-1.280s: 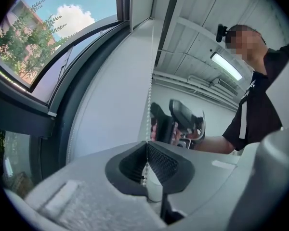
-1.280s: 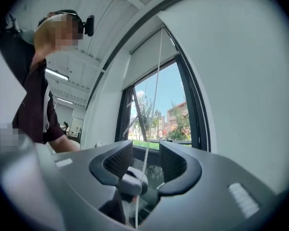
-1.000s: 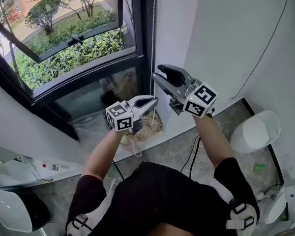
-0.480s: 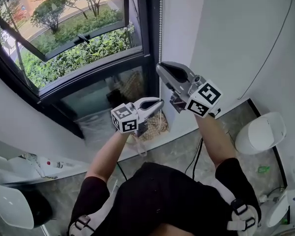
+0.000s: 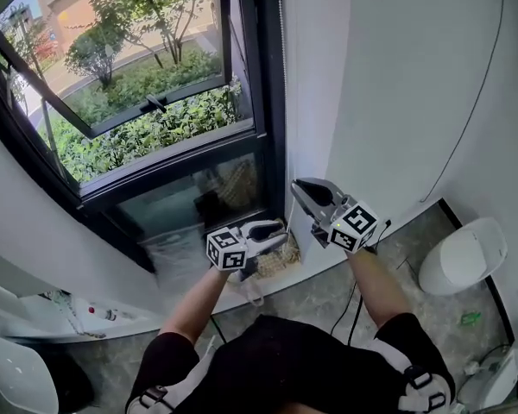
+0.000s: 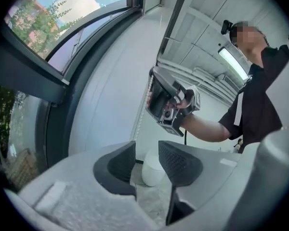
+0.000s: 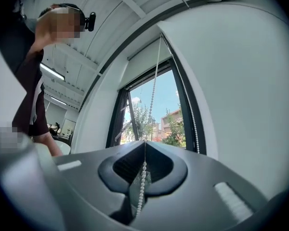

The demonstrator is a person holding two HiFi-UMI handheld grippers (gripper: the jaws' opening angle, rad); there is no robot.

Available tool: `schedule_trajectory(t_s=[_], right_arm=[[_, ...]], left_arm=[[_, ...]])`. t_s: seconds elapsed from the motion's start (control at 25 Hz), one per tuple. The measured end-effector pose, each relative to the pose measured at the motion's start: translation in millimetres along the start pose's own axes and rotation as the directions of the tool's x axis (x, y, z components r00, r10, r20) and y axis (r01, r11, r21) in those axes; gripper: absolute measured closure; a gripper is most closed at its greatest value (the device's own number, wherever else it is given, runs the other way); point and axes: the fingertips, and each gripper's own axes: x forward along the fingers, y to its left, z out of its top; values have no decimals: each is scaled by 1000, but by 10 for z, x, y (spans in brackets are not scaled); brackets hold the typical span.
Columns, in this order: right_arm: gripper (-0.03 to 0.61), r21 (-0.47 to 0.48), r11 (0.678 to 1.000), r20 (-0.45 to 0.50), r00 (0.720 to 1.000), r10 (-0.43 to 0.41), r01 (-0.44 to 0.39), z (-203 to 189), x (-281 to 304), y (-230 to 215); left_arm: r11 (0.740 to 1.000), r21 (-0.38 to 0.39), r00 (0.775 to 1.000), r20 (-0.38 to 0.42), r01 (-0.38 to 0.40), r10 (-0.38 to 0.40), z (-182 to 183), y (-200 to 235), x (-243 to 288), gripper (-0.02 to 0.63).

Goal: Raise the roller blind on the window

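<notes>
Note: bead chain [image 7: 151,102] seems light, limp, slippery, best pinched low; right tongs [image 7: 145,146], just closed, clench it; left tongs [image 6: 147,159], just opened, hold nothing.

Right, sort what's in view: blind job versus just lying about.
Job: bead chain; right gripper, fingers just closed on it; left gripper, fingers just opened, empty; window.
Lying about: white bin; woven basket; green scrap.
</notes>
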Motion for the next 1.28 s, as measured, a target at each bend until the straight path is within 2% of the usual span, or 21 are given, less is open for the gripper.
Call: schedule_trajectory(t_s=[0.12, 0.24, 0.36, 0.48, 0.6, 0.8, 0.96, 1.0, 1.04, 1.12, 1.28], right_arm=[[569, -17, 1000, -8, 1000, 16, -16, 32, -19, 50], [569, -9, 1000, -1, 1000, 24, -24, 49, -25, 65], [569, -3, 999, 3, 999, 33, -33, 72, -13, 104], [569, -7, 999, -6, 999, 45, -45, 81, 21, 133], [569, -6, 999, -13, 999, 52, -53, 76, 52, 148], [569, -5, 998, -21, 998, 63, -63, 59, 74, 184], [569, 1, 998, -23, 998, 64, -64, 39, 74, 190], [569, 2, 998, -26, 998, 64, -64, 23, 72, 192], [569, 1, 998, -30, 997, 66, -66, 6, 67, 196], [572, 0, 998, -33, 997, 67, -67, -21, 61, 206], [572, 5, 998, -59, 996, 70, -70, -131, 51, 203]], left_arm=[[1000, 10, 993, 116, -25, 24, 409, 57, -158, 460], [997, 63, 970, 240, -39, 22, 1076, -19, -288, 460], [992, 124, 944, 329, -24, -18, 1753, -150, -329, 460], [986, 166, 934, 345, 33, -89, 2271, -249, -250, 451], [974, 210, 930, 336, 83, -151, 2624, -376, -154, 446], [963, 238, 913, 354, 124, -205, 2939, -523, 66, 446], [948, 273, 884, 385, 164, -264, 3095, -703, 122, 451], [944, 282, 884, 381, 168, -271, 3095, -731, 126, 482], [943, 288, 886, 375, 167, -272, 3087, -742, 132, 552], [948, 281, 892, 375, 148, -251, 3078, -710, 139, 595], [964, 232, 899, 381, 134, -216, 2997, -600, 140, 598]])
